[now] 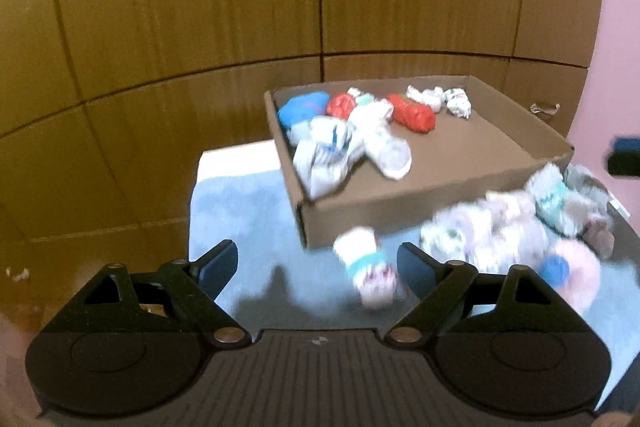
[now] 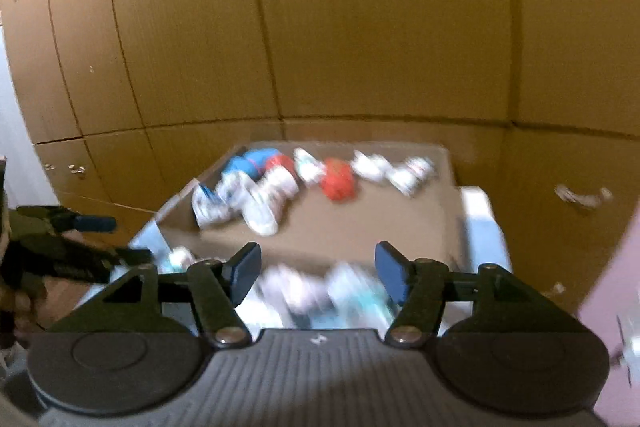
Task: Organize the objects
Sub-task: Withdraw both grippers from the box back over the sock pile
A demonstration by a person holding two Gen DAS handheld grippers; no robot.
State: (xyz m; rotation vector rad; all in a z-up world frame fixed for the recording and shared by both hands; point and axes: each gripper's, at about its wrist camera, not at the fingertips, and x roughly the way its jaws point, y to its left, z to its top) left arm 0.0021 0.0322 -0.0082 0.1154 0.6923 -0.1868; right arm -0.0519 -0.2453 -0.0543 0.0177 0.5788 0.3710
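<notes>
Brown wooden panels fill the background behind a pale blue worktop, with a strip of pink wall at the far right of the left wrist view. On the worktop sits a shallow cardboard box, ahead of both sets of jaws.

Inside the box, along its far and left walls, lie rolled socks: a blue bundle, 2 red bundles, several white ones and 2 small white rolls toward the far right corner.

Outside the box, on the worktop just before its near wall, a loose pile of pale socks lies ahead and to the right of the left gripper. 1 white sock with a teal band lies between the left gripper's fingertips, nearer the right one; blur keeps me from telling whether it touches. The left jaws stand wide apart and clamp nothing.

The right gripper hangs over the same pile, which is badly blurred below its fingertips. Its jaws stand apart with nothing pressed between them. The left gripper shows dark at the left edge of the right wrist view.
</notes>
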